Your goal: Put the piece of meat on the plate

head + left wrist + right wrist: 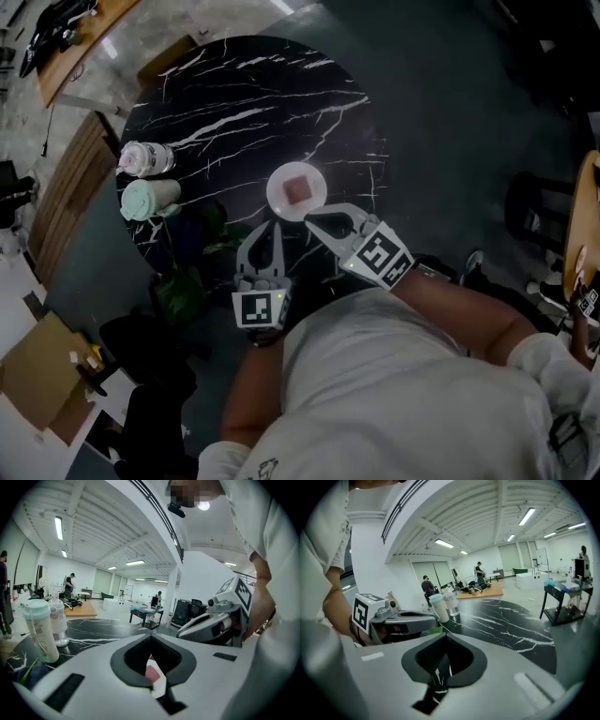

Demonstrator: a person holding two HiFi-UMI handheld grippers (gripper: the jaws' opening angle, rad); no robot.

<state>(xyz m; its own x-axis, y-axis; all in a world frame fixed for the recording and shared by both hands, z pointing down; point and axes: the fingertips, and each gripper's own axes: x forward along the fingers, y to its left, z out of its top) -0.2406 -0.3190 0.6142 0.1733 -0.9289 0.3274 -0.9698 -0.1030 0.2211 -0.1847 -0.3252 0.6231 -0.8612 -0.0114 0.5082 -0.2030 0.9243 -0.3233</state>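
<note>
The reddish piece of meat [298, 188] lies in the middle of a small white plate [277, 202] at the near edge of the round black marble table [234, 103]. Both grippers hang just short of the plate, close to my body. My left gripper [268, 228] is shut and empty; through the slit between its jaws the left gripper view shows the meat [152, 673] on the plate [161, 686]. To the right, my right gripper [311, 221] points at the plate's near rim, shut with nothing in it. The right gripper view looks across the table.
A mint-lidded cup [150, 199] and a clear bottle [145, 159] stand at the table's left edge. Green leaves [183, 281] hang below them. A cardboard box [37, 375] lies on the floor at left, and a dark stool [534, 206] stands at right.
</note>
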